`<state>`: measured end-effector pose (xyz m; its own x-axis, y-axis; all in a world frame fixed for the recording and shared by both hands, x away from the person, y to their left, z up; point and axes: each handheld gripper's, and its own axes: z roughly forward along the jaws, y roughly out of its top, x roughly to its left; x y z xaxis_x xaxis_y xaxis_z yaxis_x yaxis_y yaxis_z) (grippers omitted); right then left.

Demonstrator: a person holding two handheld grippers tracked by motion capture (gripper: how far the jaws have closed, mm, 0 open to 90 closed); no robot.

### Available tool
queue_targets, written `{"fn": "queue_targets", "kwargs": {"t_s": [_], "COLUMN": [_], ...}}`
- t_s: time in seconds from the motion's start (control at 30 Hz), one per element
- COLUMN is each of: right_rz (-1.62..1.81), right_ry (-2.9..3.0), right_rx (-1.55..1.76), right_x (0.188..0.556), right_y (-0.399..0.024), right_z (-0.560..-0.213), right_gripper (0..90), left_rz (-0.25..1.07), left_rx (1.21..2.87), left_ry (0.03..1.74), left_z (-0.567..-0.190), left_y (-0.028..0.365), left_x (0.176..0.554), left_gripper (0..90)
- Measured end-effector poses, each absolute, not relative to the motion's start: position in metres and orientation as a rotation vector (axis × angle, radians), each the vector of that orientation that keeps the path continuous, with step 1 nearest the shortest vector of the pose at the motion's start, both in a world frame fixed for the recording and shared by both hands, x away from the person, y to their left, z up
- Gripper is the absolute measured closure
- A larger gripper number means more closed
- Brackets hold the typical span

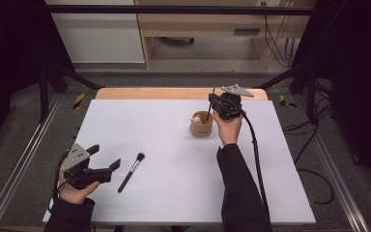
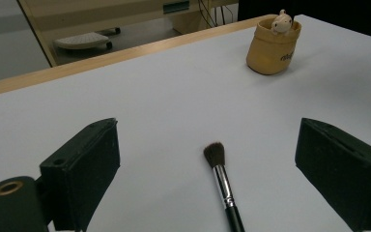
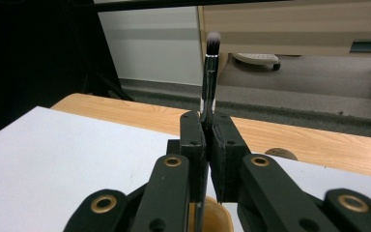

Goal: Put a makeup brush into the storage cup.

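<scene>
Two brushes show: the right hand-held gripper (image 1: 214,100), upper right of centre in the high view, clamps a slim brush (image 3: 210,77) upright above the tan cup (image 1: 201,126). The left hand-held gripper (image 1: 107,158) gapes empty, lower left, beside the black brush (image 1: 131,172) on the bench (image 1: 174,193).

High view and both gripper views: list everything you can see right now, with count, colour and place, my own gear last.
Table: one, white top with a wooden far edge.
Holder cup: one, tan, with a small pale figure at its rim, right of the table's middle.
Large brush: one, black handle, dark bristles, lying flat near the left gripper.
Small brush: one, pale-tipped bristles, upright in the right gripper over the holder cup.
Cabinet: one, light wood, beyond the table.
Left gripper: one, black, jaws open, near left edge.
Right gripper: one, black, shut on the small brush.
</scene>
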<state>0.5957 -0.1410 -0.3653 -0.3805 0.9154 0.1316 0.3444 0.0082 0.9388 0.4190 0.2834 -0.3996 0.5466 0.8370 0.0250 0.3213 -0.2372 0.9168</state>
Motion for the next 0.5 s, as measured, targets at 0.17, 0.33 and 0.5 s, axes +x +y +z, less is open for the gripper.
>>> {"fn": "queue_targets", "kwargs": {"t_s": [0.17, 0.33, 0.5], "right_rz": [1.360, 1.345, 1.325], "right_ry": [1.768, 1.786, 1.798], "right_rx": [1.297, 1.299, 1.306], "right_x": [0.598, 0.600, 0.601], "right_y": [-0.136, -0.131, -0.128], "right_z": [-0.370, -0.376, -0.381], "right_gripper": [85.2, 85.2, 85.2], "left_rz": [0.658, 0.660, 0.661], "left_rx": [1.805, 1.807, 1.807], "left_ry": [0.956, 0.954, 0.955], "left_z": [-0.400, -0.399, -0.399], "left_y": [0.283, 0.284, 0.284], "left_x": [0.419, 0.419, 0.419], "left_gripper": [8.0, 8.0, 8.0]}}
